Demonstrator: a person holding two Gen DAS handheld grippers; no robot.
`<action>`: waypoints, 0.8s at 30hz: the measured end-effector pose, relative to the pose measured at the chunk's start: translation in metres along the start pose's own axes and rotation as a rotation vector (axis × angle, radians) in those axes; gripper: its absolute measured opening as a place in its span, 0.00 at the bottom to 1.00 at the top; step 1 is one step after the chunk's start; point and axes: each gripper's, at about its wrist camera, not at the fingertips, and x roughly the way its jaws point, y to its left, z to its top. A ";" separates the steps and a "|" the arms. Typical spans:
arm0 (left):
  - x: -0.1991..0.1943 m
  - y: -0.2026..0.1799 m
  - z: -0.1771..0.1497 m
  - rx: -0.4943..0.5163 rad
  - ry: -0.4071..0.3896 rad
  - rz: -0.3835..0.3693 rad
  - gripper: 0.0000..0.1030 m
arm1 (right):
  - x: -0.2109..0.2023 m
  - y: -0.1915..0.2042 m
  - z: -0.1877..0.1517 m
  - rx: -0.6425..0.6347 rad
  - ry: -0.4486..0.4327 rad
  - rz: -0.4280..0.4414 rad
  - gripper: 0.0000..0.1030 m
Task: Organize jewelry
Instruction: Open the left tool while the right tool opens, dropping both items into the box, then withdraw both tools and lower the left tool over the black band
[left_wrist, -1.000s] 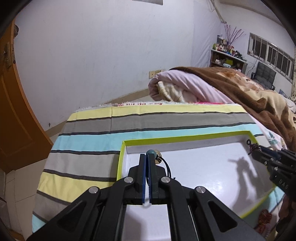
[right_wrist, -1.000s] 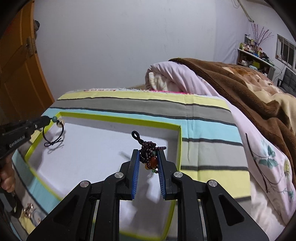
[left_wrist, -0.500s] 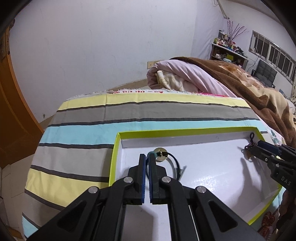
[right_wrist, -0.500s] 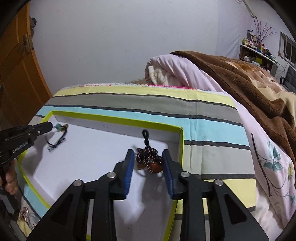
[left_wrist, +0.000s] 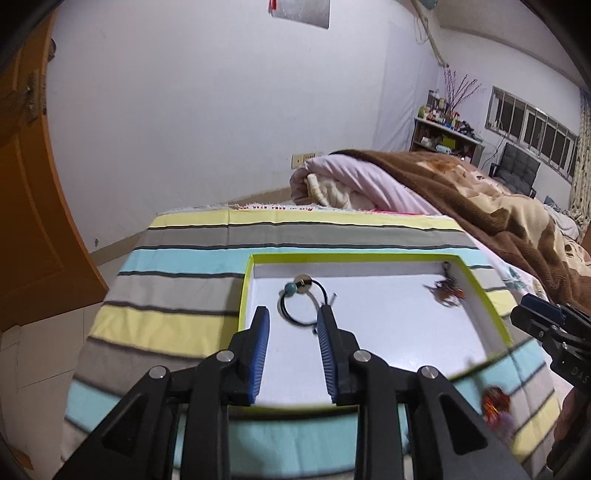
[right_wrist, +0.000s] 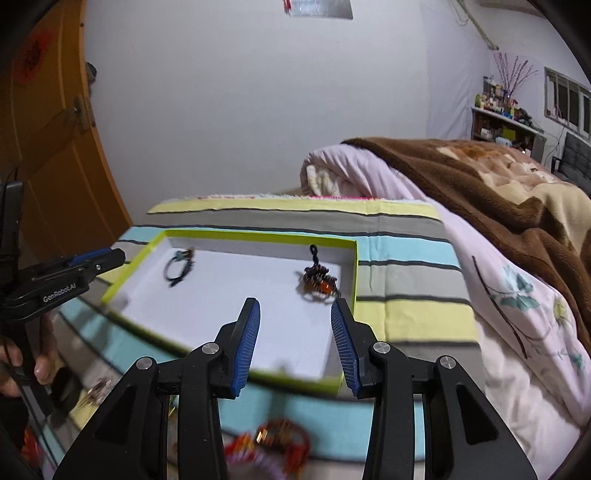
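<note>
Both grippers, left and right, gape wide and empty over the green-rimmed tray; cord bracelet far-left corner, beaded bracelet far-right.

Bare white tray floor between cord bracelet and bead bracelet, both near far wall

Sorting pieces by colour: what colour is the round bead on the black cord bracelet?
Teal, on the black cord bracelet; clearest in the left wrist view.
</note>
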 end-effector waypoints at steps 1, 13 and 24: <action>-0.009 -0.001 -0.005 0.001 -0.010 0.000 0.27 | -0.008 0.002 -0.004 -0.004 -0.007 0.002 0.40; -0.093 -0.018 -0.066 0.041 -0.090 -0.015 0.27 | -0.086 0.033 -0.065 -0.048 -0.064 0.035 0.40; -0.129 -0.018 -0.111 0.029 -0.104 -0.030 0.27 | -0.118 0.046 -0.103 -0.049 -0.070 0.032 0.40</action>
